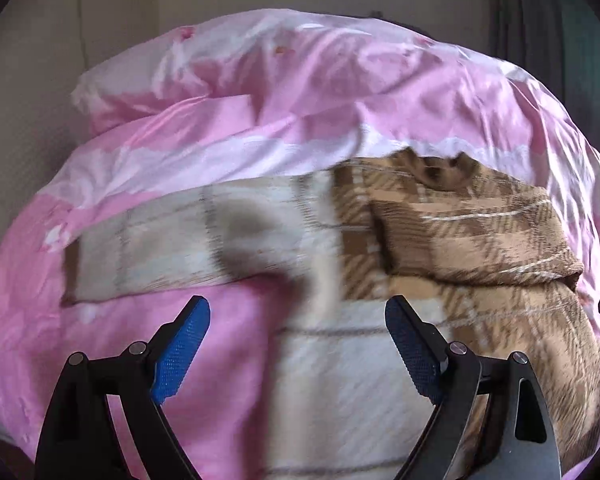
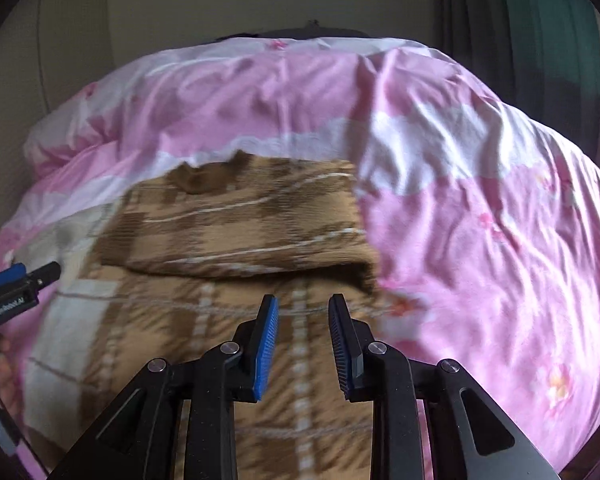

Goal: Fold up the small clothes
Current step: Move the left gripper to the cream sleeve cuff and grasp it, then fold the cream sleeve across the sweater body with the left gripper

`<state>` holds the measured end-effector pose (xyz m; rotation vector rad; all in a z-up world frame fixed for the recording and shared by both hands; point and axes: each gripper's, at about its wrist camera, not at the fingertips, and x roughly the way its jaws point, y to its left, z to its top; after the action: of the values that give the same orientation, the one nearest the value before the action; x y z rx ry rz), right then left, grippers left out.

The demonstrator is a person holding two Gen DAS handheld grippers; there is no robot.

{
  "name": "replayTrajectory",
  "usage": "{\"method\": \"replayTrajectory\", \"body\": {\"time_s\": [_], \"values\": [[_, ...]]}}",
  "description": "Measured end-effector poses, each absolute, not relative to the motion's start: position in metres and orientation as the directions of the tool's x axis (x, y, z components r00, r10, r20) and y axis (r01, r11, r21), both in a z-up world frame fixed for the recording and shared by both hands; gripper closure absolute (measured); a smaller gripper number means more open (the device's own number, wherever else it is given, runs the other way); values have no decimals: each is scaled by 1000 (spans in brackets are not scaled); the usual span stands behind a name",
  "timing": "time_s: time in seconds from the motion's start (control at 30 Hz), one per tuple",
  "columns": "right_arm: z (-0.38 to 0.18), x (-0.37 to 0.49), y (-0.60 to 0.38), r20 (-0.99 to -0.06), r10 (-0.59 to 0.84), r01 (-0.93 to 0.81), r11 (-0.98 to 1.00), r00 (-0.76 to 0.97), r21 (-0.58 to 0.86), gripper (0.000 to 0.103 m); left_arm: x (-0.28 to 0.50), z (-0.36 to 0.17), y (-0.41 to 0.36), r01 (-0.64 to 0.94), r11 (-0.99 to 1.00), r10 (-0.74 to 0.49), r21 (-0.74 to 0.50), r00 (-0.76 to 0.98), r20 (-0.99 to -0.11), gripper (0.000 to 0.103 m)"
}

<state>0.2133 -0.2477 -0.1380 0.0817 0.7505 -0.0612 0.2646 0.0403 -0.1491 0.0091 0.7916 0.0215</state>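
A brown and beige plaid sweater (image 1: 380,360) lies flat on the pink bedcover (image 1: 228,360), neck (image 1: 440,172) away from me. One pale sleeve (image 1: 172,252) stretches out to the left. The other sleeve (image 1: 480,240) is folded across the chest. My left gripper (image 1: 297,302) hovers over the sweater's left side, wide open and empty. My right gripper (image 2: 303,299) hangs above the sweater's body (image 2: 220,320), just below the folded sleeve (image 2: 252,232). Its jaws stand a narrow gap apart with nothing between them. A finger of my left gripper (image 2: 46,271) shows at the left edge.
The pink and white bedcover (image 2: 480,240) is wrinkled and spreads far to the right. A pillow (image 1: 140,92) bulges at the back left against a beige wall. Dark curtains (image 2: 540,40) hang at the right. A hand (image 2: 4,380) holds the left gripper.
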Motion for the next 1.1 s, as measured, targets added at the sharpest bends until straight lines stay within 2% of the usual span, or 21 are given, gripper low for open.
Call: {"method": "replayTrajectory", "body": {"time_s": [0.1,0.37,0.43,0.47,0.5,0.57,0.63,0.73,0.8,0.87,1.1], "values": [[-137,210,-216,-679,28,39,996,734,83,77,252,-149,79,-47,998,12,-30,700,-714,13],[-132,218,-115,-662,129,-71,991,738,113,76,235,-152,184,-164,987,110,-7,695,-710,13],[-131,223,-87,-656,150,-100,989,739,113,68,237,-156,212,-184,983,111,-26,694,-711,13],[-130,225,-71,-651,156,-115,988,743,106,61,239,-158,222,-191,981,115,-27,692,-713,13],[-130,227,-60,-646,160,-123,987,746,102,58,243,-161,235,-198,980,121,-25,688,-715,13],[-130,233,-33,-639,179,-151,984,748,99,58,251,-166,257,-209,978,131,-21,681,-721,14],[-132,241,-12,-639,190,-166,981,745,99,58,261,-172,279,-223,974,132,-30,677,-724,18],[-139,254,21,-644,208,-182,977,737,107,58,282,-182,318,-216,968,51,-130,676,-735,26],[-145,264,42,-648,222,-190,974,728,119,58,296,-188,336,-210,963,17,-169,672,-740,37],[-148,271,54,-654,227,-190,973,722,128,58,307,-192,346,-189,964,-10,-185,675,-738,42],[-156,286,79,-658,213,-190,976,722,108,58,344,-205,369,-97,946,-158,-308,692,-704,48]]}}
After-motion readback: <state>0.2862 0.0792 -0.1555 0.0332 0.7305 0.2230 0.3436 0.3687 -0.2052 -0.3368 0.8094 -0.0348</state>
